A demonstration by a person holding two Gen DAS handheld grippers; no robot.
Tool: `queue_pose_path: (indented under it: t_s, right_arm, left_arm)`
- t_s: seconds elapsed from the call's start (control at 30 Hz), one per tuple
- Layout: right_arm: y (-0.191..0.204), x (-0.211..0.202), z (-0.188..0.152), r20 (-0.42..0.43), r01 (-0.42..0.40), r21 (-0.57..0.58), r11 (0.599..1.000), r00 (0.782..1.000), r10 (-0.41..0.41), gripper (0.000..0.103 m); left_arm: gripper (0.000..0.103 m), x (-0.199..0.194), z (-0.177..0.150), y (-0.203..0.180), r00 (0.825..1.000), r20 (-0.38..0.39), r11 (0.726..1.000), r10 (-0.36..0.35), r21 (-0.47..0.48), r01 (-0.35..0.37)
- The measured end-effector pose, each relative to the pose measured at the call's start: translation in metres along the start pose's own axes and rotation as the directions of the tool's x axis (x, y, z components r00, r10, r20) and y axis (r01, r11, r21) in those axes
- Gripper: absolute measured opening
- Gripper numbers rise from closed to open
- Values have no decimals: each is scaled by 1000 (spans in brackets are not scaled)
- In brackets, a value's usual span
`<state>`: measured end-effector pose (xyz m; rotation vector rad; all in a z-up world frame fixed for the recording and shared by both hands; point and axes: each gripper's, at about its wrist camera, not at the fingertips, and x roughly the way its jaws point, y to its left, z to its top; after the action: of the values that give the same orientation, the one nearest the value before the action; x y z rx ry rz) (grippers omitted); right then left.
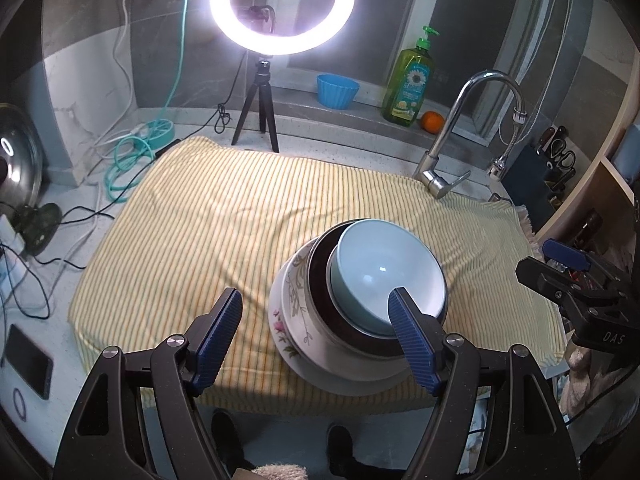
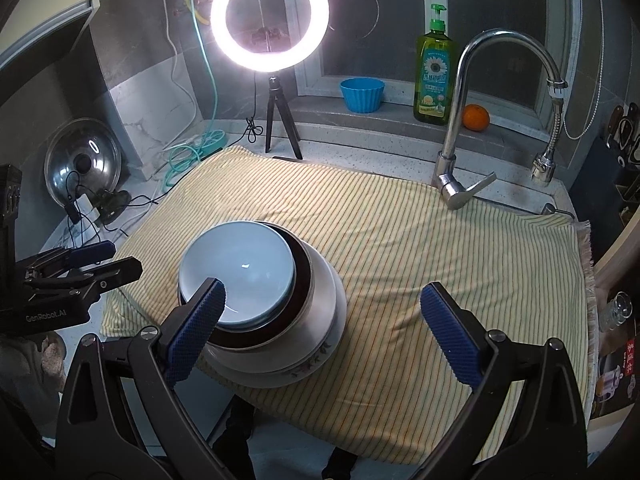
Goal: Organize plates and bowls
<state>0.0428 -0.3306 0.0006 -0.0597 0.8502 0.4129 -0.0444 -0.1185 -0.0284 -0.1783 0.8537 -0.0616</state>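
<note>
With the pale blue bowl [image 1: 386, 276] nested atop the dark bowl [image 1: 320, 268] and floral plate [image 1: 288, 312], near on the striped cloth [image 1: 200, 220]: stack done. Left hand-held gripper [image 1: 316, 336] and right hand-held gripper [image 2: 324, 328] both wide, empty. Best withdrawn gently, clear of rims.

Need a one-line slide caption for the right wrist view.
Open right gripper hovers by nested bowls stacked on a floral plate, on striped cloth.

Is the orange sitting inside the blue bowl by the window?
No, the orange sits on the sill beside the green soap bottle, well apart from the blue bowl.
</note>
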Motion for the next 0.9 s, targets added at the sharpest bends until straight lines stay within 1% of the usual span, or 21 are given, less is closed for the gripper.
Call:
queue_pose_path:
  t_s: [0.27,0.47,0.9]
  right_arm:
    - [0,1,1,5,4,0,1000,1000,-4,100]
    - [0,1,2,7,6,0,1000,1000,-6,100]
    - [-1,4,3,4,9,-2,1000,1000,-9,100]
  left_arm:
    - [76,3,3,1,1000,0,1000,3,-1,-3]
    - [76,7,3,4,1000,-8,1000,1,-21,-1]
    - [76,10,8,2,1000,-17,999,-21,-29,20]
